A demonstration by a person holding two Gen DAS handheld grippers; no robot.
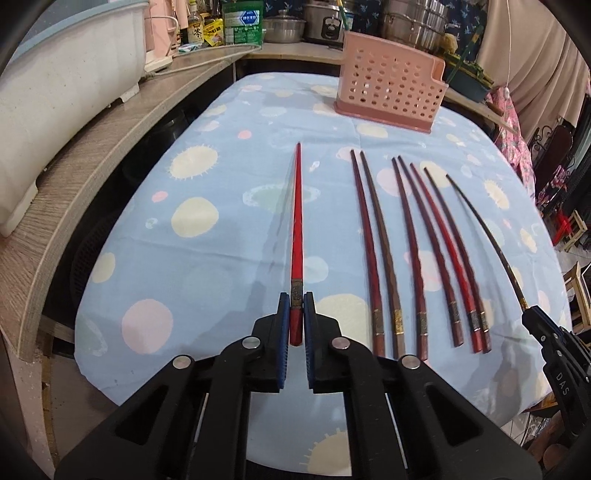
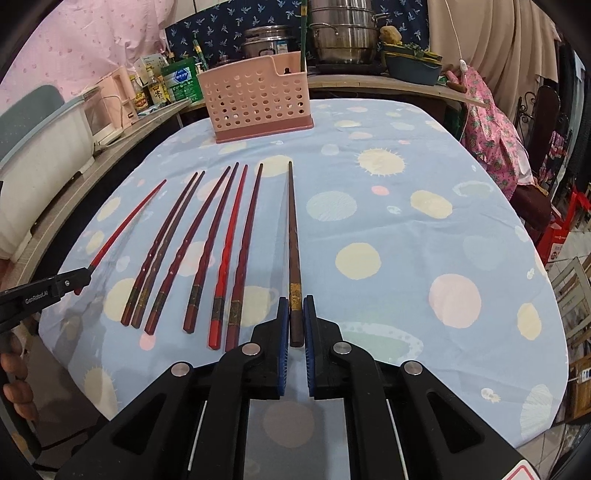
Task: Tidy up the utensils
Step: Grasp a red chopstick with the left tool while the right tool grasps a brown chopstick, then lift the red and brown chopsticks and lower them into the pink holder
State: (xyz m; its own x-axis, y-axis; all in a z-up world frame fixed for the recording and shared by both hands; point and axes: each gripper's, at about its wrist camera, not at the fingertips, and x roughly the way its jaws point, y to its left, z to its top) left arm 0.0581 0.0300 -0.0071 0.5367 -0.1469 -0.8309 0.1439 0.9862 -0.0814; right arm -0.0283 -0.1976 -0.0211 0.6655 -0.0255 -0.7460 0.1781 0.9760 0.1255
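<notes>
My left gripper is shut on the thick end of a bright red chopstick, which points away toward the pink perforated utensil holder. A shadow runs beside the chopstick on the cloth. My right gripper is shut on the handle of a dark brown chopstick with a gold band. Between the two held sticks, several red and brown chopsticks lie side by side on the cloth. The left wrist view shows the right gripper at its right edge. The holder stands at the table's far side.
The table wears a light blue cloth with pale spots. A wooden counter with a white appliance runs along the left. Bottles, pots and a steamer crowd the shelf behind the holder. Open cloth lies right of the brown chopstick.
</notes>
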